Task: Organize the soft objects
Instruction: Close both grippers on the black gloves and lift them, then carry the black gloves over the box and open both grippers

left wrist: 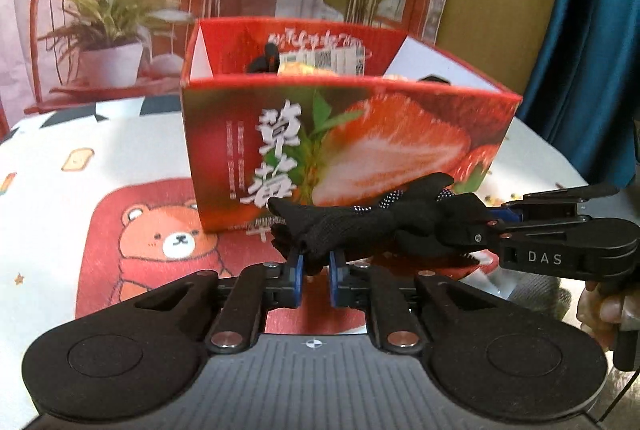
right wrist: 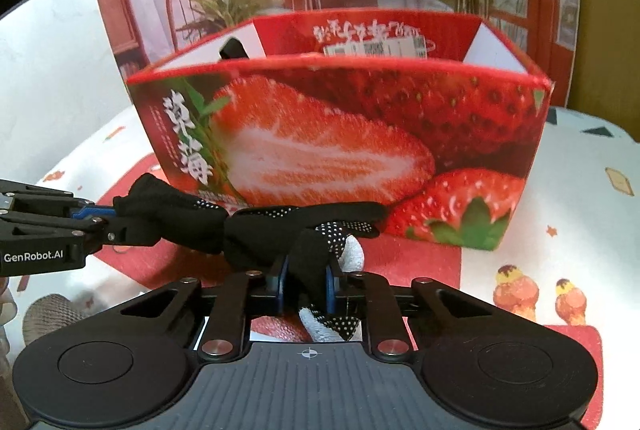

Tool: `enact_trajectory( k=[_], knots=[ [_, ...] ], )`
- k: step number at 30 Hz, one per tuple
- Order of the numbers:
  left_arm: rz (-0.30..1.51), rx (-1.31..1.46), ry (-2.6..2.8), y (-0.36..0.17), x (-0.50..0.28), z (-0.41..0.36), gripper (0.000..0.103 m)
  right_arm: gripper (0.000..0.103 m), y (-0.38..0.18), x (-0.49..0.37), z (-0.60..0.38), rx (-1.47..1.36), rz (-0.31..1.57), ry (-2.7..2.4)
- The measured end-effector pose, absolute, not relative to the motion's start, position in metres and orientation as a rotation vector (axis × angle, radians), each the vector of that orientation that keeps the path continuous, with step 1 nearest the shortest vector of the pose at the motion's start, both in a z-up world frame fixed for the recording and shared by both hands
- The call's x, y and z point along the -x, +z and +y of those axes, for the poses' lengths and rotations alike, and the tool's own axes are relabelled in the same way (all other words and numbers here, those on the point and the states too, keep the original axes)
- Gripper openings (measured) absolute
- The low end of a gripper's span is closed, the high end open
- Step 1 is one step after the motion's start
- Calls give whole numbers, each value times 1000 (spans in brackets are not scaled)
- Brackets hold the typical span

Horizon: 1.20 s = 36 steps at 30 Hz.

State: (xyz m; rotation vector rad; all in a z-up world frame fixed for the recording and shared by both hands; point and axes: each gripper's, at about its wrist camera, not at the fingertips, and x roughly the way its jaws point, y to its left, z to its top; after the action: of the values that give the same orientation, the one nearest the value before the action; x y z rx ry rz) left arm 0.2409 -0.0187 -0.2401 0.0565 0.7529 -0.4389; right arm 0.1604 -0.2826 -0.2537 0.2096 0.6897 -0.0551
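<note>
A black knitted glove (left wrist: pixel 360 222) hangs stretched between two hand-held grippers, just in front of a red strawberry-printed box (left wrist: pixel 344 134) on a table covered with a cartoon-bear cloth (left wrist: pixel 80 166). The left gripper (left wrist: pixel 318 262) has its blue pads closed narrowly on one end of the glove, where the fabric bunches into a thick fold. The right gripper (right wrist: pixel 306 280) is clamped on the other end, with a white cuff or lining (right wrist: pixel 354 250) poking out beside and below its pads.

The glove looks light, limp and easily squashed — it sags and twists between the two grips rather than holding any shape. It is unlikely to be damaged by squeezing. Small pale grip dots cover part of its surface, so it should not slip readily from the pads. A pinch on a bunched fold, as both grippers have now, probably holds better than a pinch on a single loose layer, which could pull free.

The glove is dark all over apart from the dots and the white patch. Whether it is one glove or a pair rolled together cannot be told.

The box stands open at the top — dark items and a labelled packet (left wrist: pixel 320 62) already show above its rim.
</note>
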Motion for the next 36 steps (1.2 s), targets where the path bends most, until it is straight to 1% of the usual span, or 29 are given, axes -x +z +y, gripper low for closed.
enact_trajectory(
  k=[14, 24, 36],
  knots=[
    [664, -41, -429, -211, -226, -16, 13, 15, -221, -148, -280, -201, 590, -66],
    [628, -27, -431, -200, -219, -13, 13, 15, -205, -142, -277, -191, 542, -69],
    [552, -14, -431, -176, -225, -10, 13, 15, -175, -145, -280, -173, 470, -54]
  ],
)
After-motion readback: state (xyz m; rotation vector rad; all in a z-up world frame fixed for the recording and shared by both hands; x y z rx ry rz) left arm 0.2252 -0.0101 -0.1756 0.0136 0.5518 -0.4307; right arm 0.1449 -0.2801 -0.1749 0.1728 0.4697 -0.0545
